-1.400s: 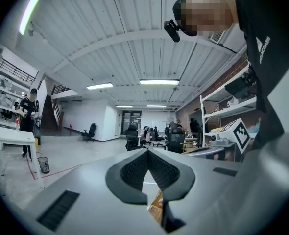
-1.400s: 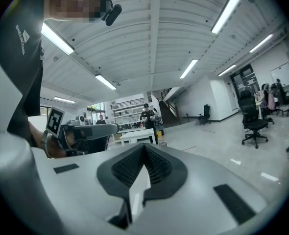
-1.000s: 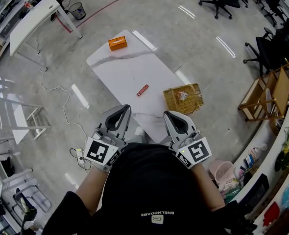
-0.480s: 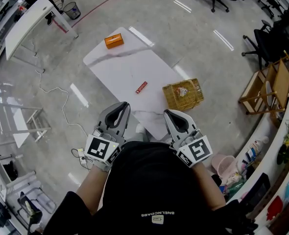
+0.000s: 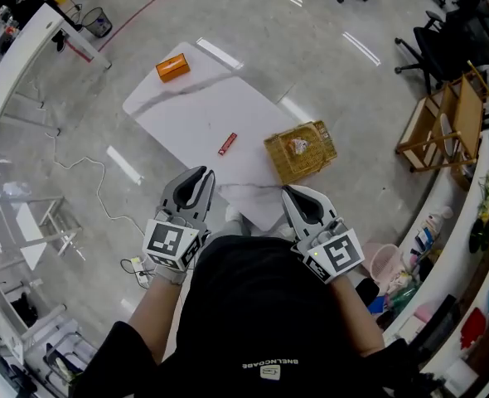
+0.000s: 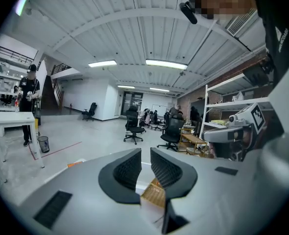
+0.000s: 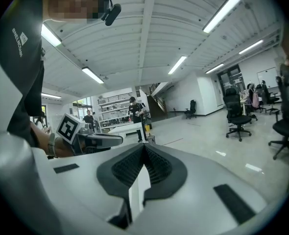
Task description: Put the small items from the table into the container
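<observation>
Both grippers hang at the six o'clock edge of the desk (image 5: 186, 110), nothing picked up yet. The left gripper (image 5: 201, 175) is just opening its empty jaws, probably readying for the red packet (image 5: 227, 143) at its twelve o'clock. The right gripper (image 5: 292, 194) has its jaws closed on nothing. The wicker basket (image 5: 300, 151) sits at the desk's three o'clock edge, the orange box (image 5: 172, 67) at eleven

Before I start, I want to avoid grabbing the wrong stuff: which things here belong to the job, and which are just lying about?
Job: orange box, small red packet, wicker basket, white table.
Lying about: office chair, wooden rack, waste bin, pink bin.
</observation>
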Available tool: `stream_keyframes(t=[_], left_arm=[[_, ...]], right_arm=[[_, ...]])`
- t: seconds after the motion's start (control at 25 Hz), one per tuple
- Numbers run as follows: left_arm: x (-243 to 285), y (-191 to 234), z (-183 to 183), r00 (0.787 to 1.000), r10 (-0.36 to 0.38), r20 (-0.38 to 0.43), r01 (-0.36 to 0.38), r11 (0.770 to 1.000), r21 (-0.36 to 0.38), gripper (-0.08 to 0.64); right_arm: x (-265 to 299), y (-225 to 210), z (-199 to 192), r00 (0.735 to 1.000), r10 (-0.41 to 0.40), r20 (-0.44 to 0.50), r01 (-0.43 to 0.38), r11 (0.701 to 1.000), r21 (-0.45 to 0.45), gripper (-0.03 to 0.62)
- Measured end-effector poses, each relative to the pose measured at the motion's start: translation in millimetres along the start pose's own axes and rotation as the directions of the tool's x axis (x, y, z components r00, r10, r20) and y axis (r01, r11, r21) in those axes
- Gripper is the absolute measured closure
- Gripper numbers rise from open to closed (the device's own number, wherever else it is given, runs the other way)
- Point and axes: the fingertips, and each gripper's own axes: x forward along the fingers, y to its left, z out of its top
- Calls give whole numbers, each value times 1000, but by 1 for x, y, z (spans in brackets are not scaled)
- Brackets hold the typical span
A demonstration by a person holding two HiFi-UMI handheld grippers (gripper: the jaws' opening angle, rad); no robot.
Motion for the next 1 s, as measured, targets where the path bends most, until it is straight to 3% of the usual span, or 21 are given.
stream_keyframes(t=[0.48, 0.72, 1.0], left_arm=[[64, 28, -59, 979, -98, -180, 98, 995, -10, 465], [98, 45, -103, 947, -127, -297, 133, 991, 0, 437], [134, 67, -161, 893, -146, -427, 162, 987, 3, 405]], right_arm=[[-11, -21, -11, 984, -167, -62, 169, 985, 45, 592], [-11, -32, -20, 967, -239, -91, 246, 966, 76, 592], [-6, -42, -27, 947, -296, -123, 309, 946, 101, 592]])
